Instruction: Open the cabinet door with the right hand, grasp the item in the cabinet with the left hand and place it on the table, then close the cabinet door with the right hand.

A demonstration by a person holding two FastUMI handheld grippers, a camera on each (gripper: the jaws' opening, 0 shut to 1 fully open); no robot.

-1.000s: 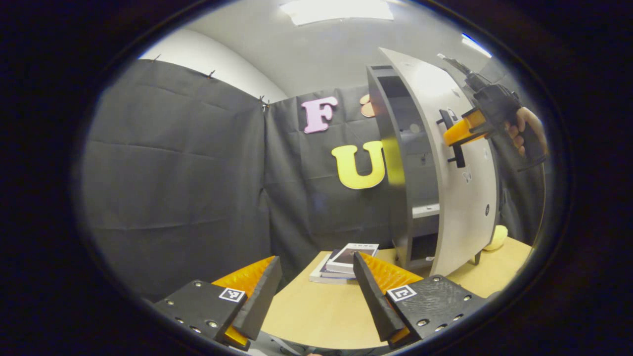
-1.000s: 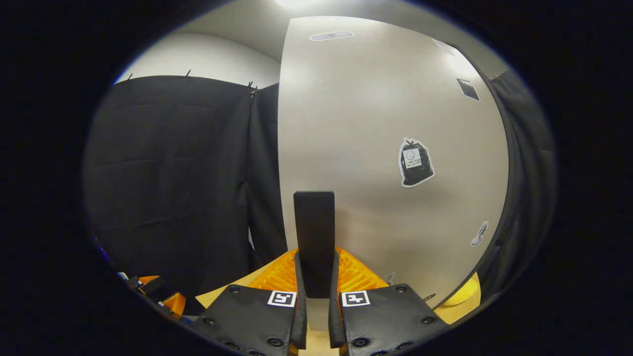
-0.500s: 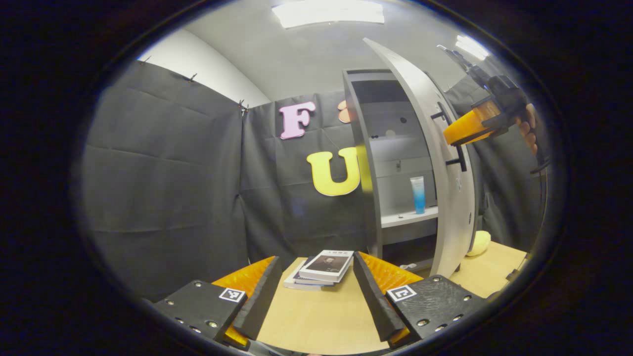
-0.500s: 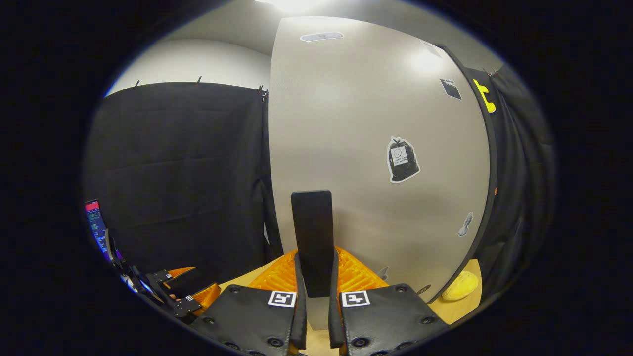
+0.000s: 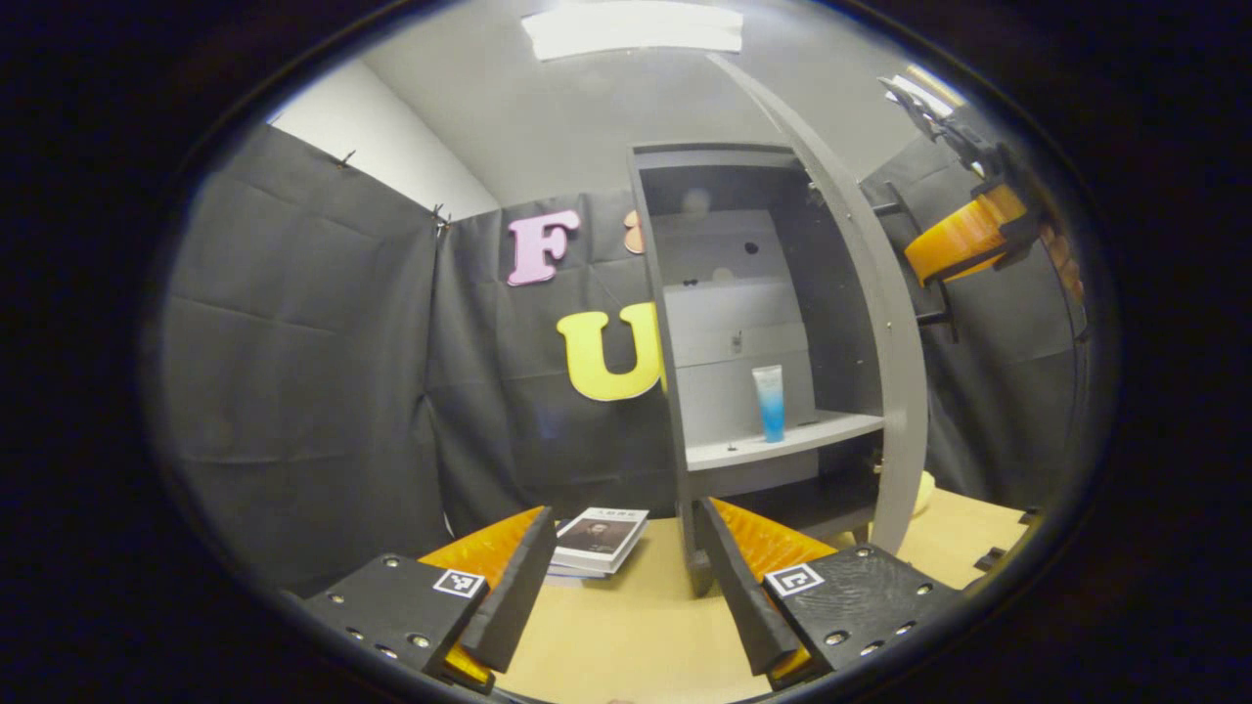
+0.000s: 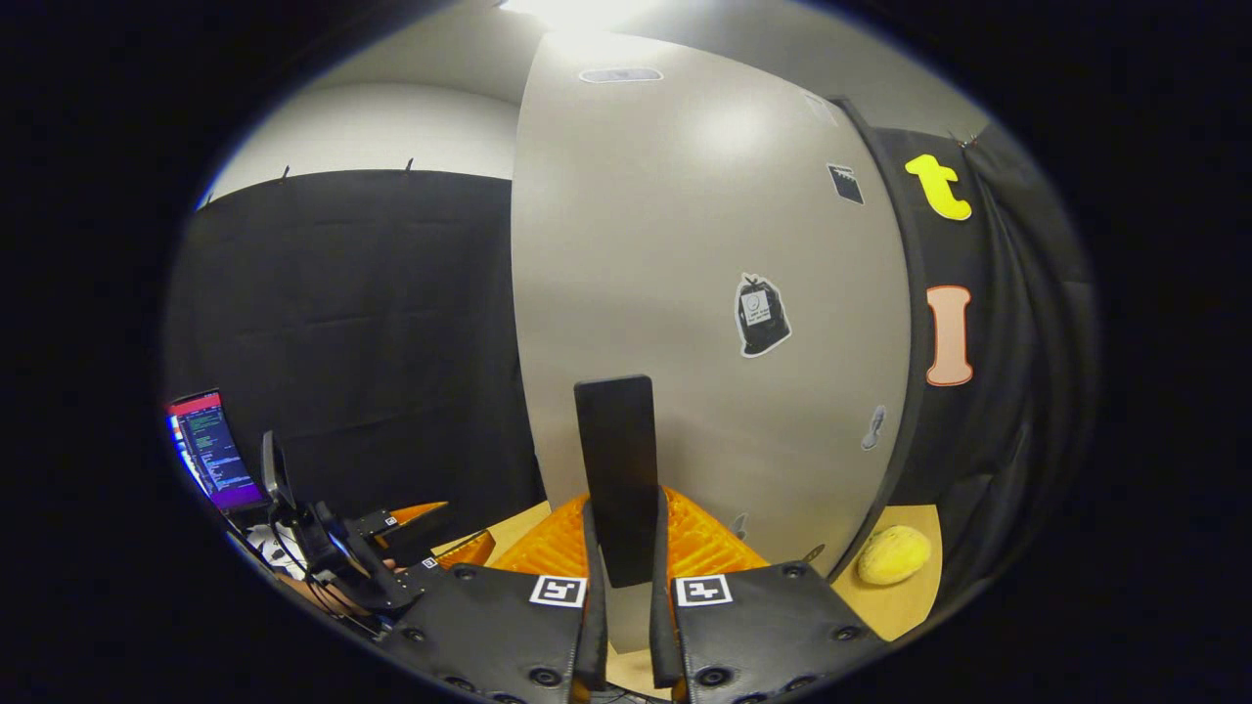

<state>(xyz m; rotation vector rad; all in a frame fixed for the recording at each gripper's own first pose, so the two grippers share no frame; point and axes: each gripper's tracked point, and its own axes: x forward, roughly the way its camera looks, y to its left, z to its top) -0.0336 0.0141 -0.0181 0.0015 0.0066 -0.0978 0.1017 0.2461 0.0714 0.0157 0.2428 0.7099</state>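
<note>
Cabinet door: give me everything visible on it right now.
The cabinet door is a tall, flat, light grey panel, matt like laminate, swung wide open. Its outer face carries a few small stickers and a black vertical bar handle. The right gripper is shut on that handle. In the left gripper view the door stands edge-on beside the open cabinet interior, its lower end above the wooden table.

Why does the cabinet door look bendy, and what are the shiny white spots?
Left gripper view: the fisheye lens bows the straight cabinet door into a curve. Right gripper view: soft glare from a ceiling light sits high on the door's face, bulging too; everything stays sharp.
</note>
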